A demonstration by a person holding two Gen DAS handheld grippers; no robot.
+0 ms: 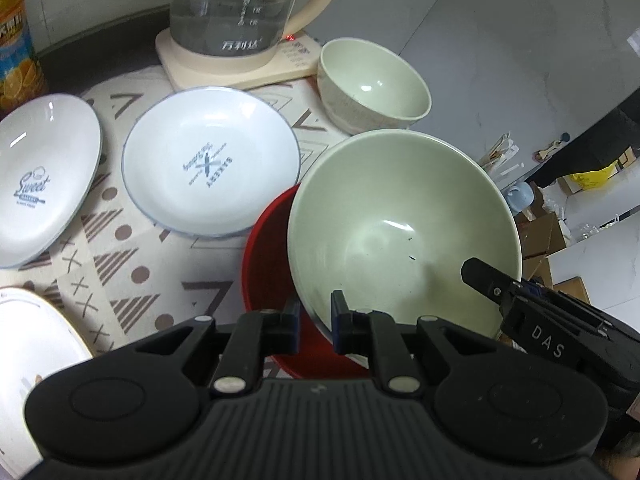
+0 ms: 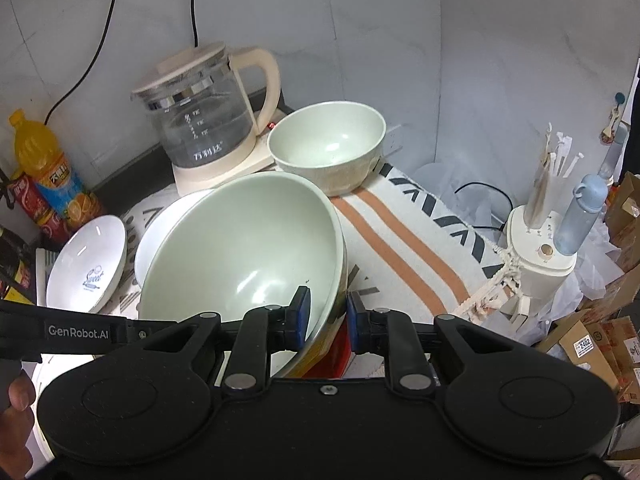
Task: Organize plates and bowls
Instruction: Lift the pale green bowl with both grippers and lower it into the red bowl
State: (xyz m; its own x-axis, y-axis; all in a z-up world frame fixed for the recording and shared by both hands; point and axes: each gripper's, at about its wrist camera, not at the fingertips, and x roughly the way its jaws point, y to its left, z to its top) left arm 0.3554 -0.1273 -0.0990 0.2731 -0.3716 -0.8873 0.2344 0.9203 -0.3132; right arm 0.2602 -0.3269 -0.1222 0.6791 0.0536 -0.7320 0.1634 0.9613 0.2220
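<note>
Nesting step: the big green bowl (image 1: 404,232) is tilted over the red bowl (image 1: 268,280), both on the bench (image 1: 168,296) cloth. Left hand-held gripper (image 1: 316,320) has its fingers either side of the green bowl's near rim, looks clamped on it. Right hand-held gripper (image 2: 328,320) straddles the opposite rim, pads slightly apart from the wall, so I can't tell if it's gripping.

Next move, my read: lower and level the bowl into the red one, then release.

Count: three bowls (big green, red, small green bowl (image 1: 376,84)); three plates (bakery plate (image 1: 210,164), sweet plate (image 1: 44,180), edge plate (image 1: 28,340)). Kettle (image 1: 236,8) behind.
</note>
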